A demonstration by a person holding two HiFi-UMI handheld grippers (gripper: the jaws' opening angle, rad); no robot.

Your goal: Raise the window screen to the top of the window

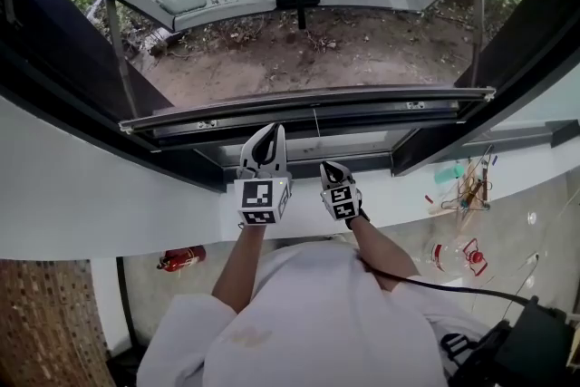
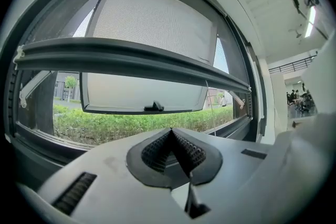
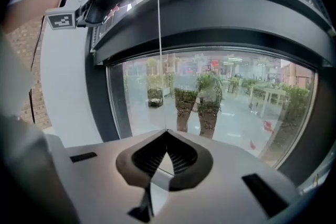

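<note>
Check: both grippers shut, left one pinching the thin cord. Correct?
No. Both are shut, but the right gripper pinches the thin cord, which runs into its fingers in the right gripper view; the left gripper is shut on nothing.

The pale grey mesh window screen [image 2: 157, 18] is showing a fine dotted weave, the thin pull cord [image 3: 158, 34] is looking whitish, and the white plastic left gripper [image 1: 270, 133] is wearing black-and-white squares.

Head view looks steeply down; both gripper views close, apparently sharing window [image 1: 308, 104].
</note>
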